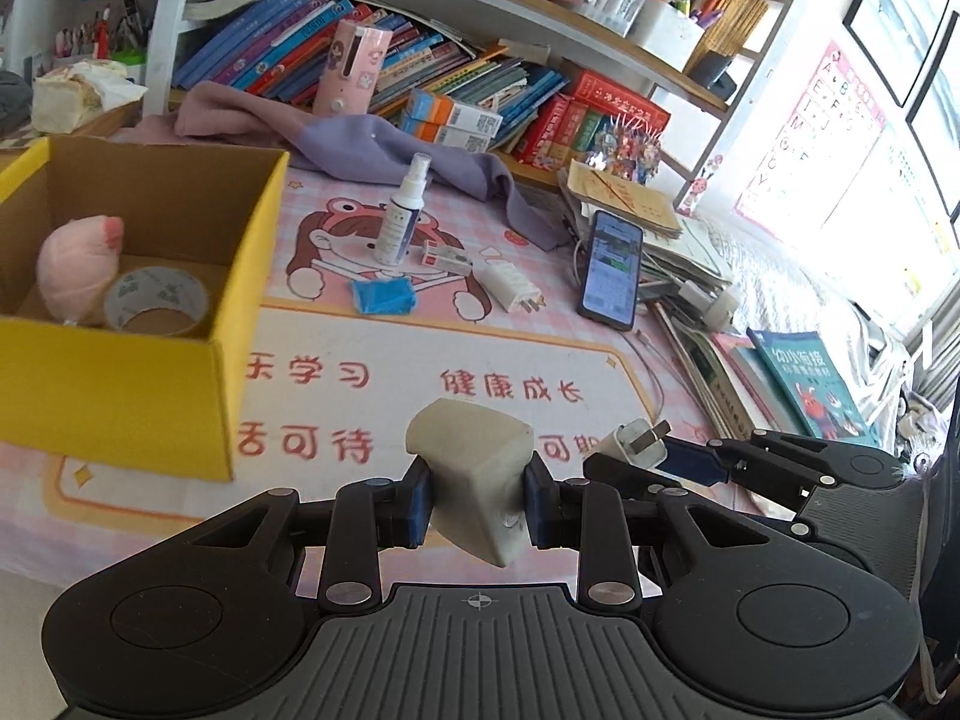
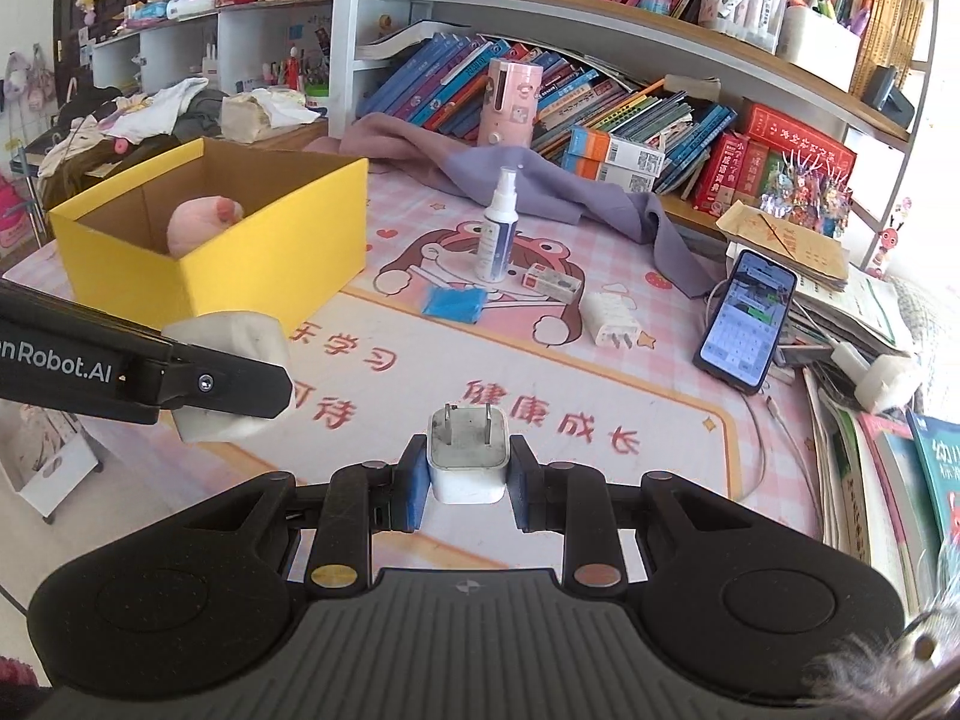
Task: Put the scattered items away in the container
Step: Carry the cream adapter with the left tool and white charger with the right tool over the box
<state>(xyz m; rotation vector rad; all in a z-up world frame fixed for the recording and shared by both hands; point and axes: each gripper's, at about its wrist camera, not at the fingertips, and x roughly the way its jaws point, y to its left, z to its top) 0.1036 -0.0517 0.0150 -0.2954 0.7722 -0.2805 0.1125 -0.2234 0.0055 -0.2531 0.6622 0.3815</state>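
My left gripper (image 1: 477, 498) is shut on a wedge-shaped off-white eraser (image 1: 474, 468), held above the desk mat to the right of the yellow cardboard box (image 1: 120, 384). Inside that box lie a pink plush ball (image 1: 78, 264) and a roll of tape (image 1: 157, 300). My right gripper (image 2: 467, 489) is shut on a white plug adapter (image 2: 466, 459), prongs pointing away. In the right wrist view the left gripper and its eraser (image 2: 231, 336) hang at the left, in front of the yellow box (image 2: 264, 264). On the mat farther off lie a spray bottle (image 2: 497, 228), blue packet (image 2: 453, 303), small white box (image 2: 552, 283) and second charger (image 2: 609, 318).
A phone (image 2: 747, 318) leans against stacked papers and books at the right, with a cable trailing over the mat. A purple cloth (image 2: 540, 180) and pink cylinder (image 2: 510, 102) sit at the back under the crowded bookshelves. A pink cartoon mat (image 2: 660, 372) covers the desk.
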